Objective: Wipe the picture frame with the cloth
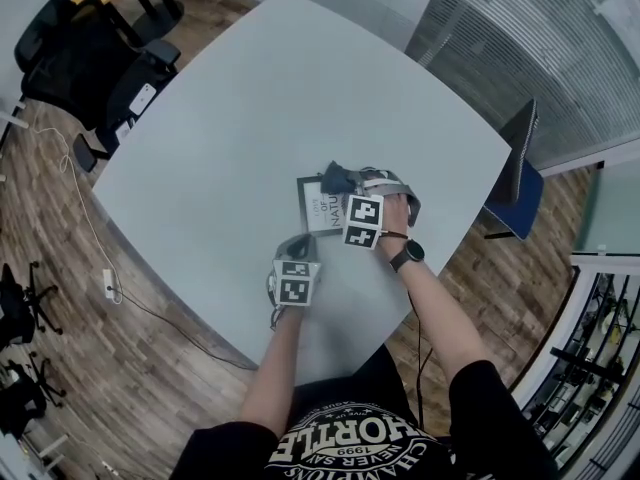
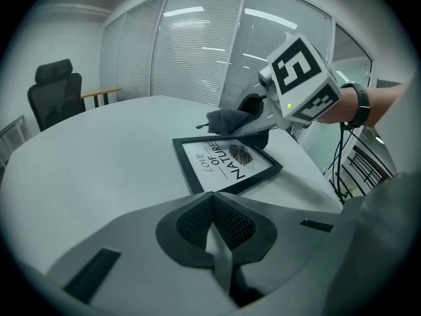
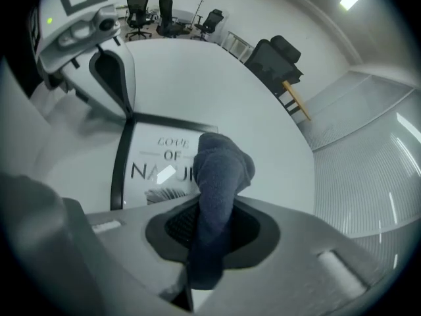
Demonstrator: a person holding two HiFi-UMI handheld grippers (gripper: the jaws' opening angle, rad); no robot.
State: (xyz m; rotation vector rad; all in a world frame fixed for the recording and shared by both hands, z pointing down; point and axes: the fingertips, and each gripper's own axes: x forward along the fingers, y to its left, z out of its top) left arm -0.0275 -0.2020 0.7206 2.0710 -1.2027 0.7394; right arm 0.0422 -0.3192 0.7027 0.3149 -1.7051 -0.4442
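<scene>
A black picture frame (image 1: 316, 208) with a white "LOVE OF NATURE" print lies flat on the white table (image 1: 250, 108). My right gripper (image 1: 341, 181) is shut on a dark blue-grey cloth (image 1: 333, 177). The bunched end of the cloth (image 3: 220, 166) hangs over the far part of the frame (image 3: 141, 170), just above the glass. My left gripper (image 1: 298, 245) is shut and holds nothing. Its tip (image 3: 127, 110) stands at the frame's near corner; contact cannot be told. In the left gripper view the frame (image 2: 227, 163) lies just ahead of the shut left gripper (image 2: 212, 203), with the cloth (image 2: 229, 119) at its far edge.
Black office chairs (image 1: 90, 63) stand past the table's far left edge. A blue chair (image 1: 518, 193) stands at the right edge by a glass wall with blinds (image 1: 520, 38). A cable (image 1: 95, 248) runs over the wooden floor at the left.
</scene>
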